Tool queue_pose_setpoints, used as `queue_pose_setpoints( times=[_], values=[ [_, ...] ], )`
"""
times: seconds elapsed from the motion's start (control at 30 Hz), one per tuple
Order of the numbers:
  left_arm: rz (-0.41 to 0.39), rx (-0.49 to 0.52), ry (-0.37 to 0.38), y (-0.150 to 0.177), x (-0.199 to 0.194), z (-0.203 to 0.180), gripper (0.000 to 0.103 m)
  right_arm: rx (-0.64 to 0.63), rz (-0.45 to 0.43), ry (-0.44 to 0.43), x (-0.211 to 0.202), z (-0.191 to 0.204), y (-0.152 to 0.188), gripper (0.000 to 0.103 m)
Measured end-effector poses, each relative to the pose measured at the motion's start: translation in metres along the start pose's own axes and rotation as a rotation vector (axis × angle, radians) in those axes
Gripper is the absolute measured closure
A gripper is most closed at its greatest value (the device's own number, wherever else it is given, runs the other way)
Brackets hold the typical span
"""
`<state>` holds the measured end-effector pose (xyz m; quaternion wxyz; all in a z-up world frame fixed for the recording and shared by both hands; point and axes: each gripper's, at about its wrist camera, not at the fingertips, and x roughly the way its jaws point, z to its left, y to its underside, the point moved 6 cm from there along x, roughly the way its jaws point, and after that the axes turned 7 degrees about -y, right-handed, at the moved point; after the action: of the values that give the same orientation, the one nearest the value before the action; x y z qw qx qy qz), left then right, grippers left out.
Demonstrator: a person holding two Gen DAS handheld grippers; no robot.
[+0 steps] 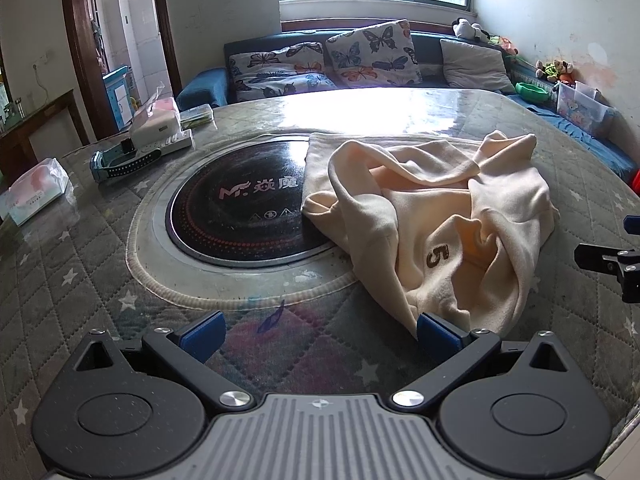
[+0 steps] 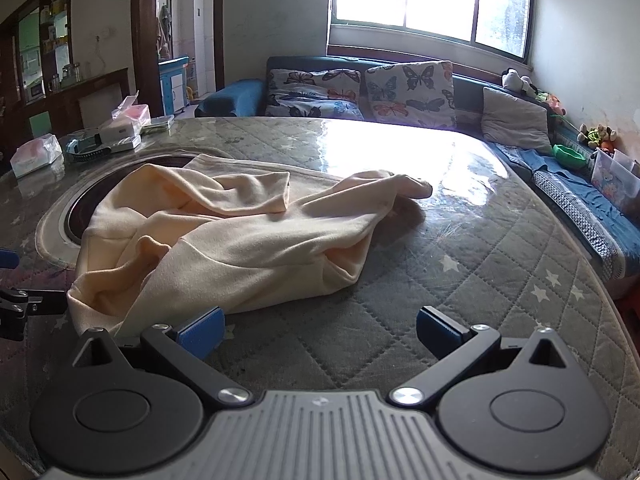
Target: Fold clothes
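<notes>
A cream garment (image 1: pixel 432 216) with a brown "5" lies crumpled on the table, partly over the black round hob (image 1: pixel 240 208). It also shows in the right wrist view (image 2: pixel 224 232), bunched left of centre. My left gripper (image 1: pixel 320 334) is open and empty, low over the table, with its right pad (image 1: pixel 436 334) beside the garment's near edge. My right gripper (image 2: pixel 320 332) is open and empty, with its left pad (image 2: pixel 202 330) just in front of the garment's near hem. Each gripper's tip shows at the edge of the other's view.
The table (image 2: pixel 460 280) has a quilted star-pattern cover under glass. Tissue packs (image 1: pixel 34 190), a white box (image 1: pixel 154 126) and a blue strap (image 1: pixel 120 160) lie at the far left. A sofa with butterfly cushions (image 1: pixel 372 54) stands behind the table.
</notes>
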<state>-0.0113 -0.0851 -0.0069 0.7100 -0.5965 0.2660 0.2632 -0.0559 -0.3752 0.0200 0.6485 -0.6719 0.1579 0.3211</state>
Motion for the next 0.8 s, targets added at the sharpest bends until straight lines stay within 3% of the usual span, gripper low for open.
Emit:
queue_pose_setpoints(
  times=[0.5,0.8],
  values=[
    [-0.02,0.009,0.003,-0.014,0.001,0.002,0.0,-0.024,0.004,-0.01,0.01,0.004,-0.011,0.0],
    [-0.078,0.054,0.001,-0.044,0.009,-0.003,0.0,-0.042,0.002,-0.01,0.02,0.002,-0.023,0.0]
  ],
)
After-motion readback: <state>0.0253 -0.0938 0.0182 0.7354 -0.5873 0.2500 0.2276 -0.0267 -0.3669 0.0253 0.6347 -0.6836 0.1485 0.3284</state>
